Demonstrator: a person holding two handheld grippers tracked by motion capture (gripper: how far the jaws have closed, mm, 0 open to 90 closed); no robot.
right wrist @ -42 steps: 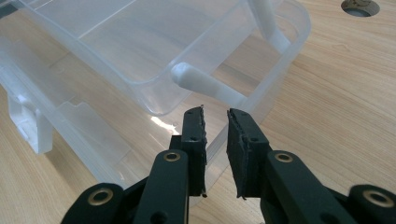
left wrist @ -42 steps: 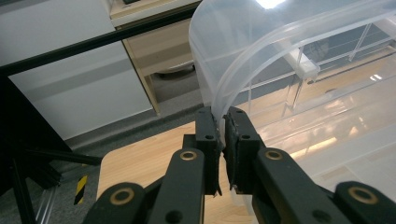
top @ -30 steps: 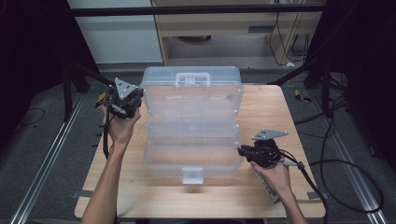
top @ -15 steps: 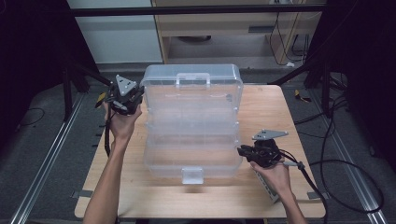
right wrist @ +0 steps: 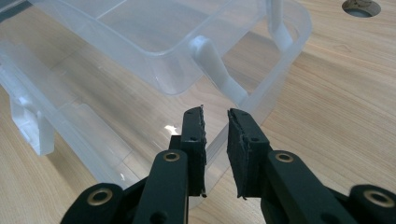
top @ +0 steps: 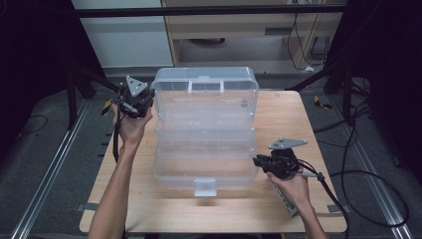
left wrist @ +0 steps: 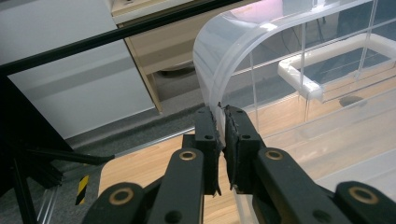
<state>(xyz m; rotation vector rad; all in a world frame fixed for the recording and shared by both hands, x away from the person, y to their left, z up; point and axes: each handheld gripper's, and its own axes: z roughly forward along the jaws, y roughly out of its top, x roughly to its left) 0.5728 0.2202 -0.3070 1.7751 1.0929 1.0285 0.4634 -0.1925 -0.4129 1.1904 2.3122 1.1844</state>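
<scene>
High view: a clear plastic organiser box (top: 204, 134) lies open on the wooden table (top: 288, 107). The left gripper (top: 144, 102) sits at the lid's far left corner. The left gripper view shows its jaws clenched on the lid's thin wall (left wrist: 210, 70). The right gripper (top: 259, 162) waits beside the base's right edge.

The lid is probably being swung, so the pinch should stay firm and follow the hinge arc.

The right gripper view shows what the high view cannot: the jaws are parted around the base rim (right wrist: 285, 60), grasping nothing.
</scene>
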